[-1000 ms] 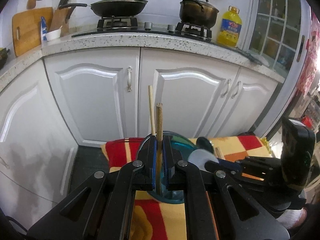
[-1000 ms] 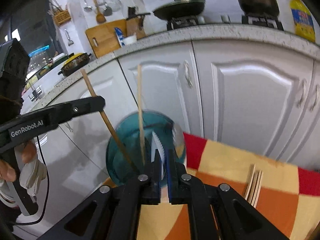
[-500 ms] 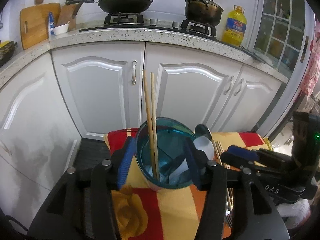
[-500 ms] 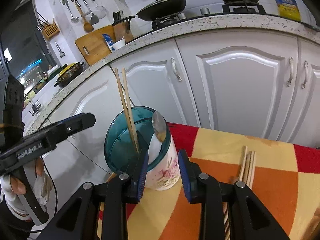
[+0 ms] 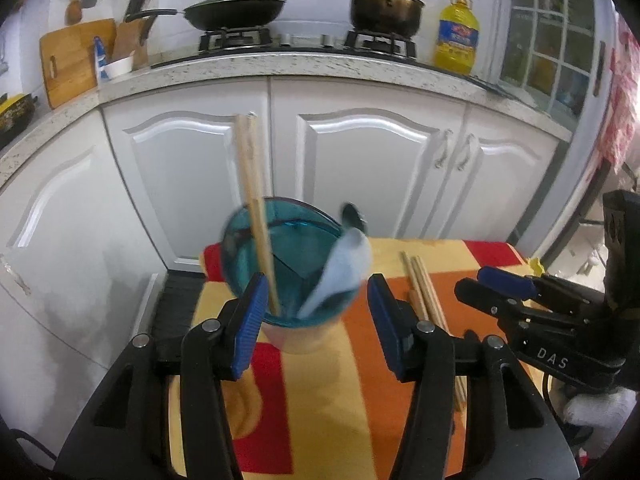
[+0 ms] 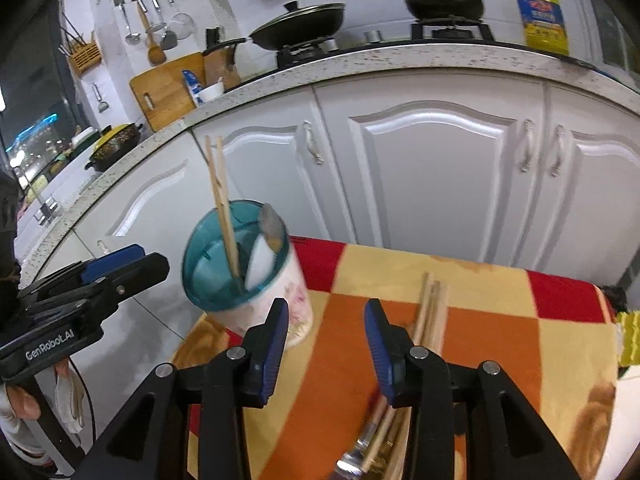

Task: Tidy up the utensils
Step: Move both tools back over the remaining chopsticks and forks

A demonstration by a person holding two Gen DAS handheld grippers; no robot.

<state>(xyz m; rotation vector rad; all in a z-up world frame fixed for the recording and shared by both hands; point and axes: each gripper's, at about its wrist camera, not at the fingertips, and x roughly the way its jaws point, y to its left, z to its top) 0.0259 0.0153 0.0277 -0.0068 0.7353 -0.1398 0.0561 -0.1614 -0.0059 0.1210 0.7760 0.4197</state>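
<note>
A white floral utensil holder with a teal rim stands on the checked cloth. Two wooden chopsticks, a white spoon and a metal spoon stand in it. My left gripper is open just in front of the holder, its pads apart from it on either side. My right gripper hangs to the right of the holder over the cloth, its jaws opening with nothing between them. Loose chopsticks and a fork lie on the cloth.
White cabinet doors stand close behind the small table. The counter above carries a wok, a pot, an oil bottle and a cutting board. A gloved hand holds the left gripper. The cloth's far edge is just behind the holder.
Both grippers were shut, the left on a chopstick and the right on a white utensil above the holder. Both have opened, left those in the holder, and drawn back.
</note>
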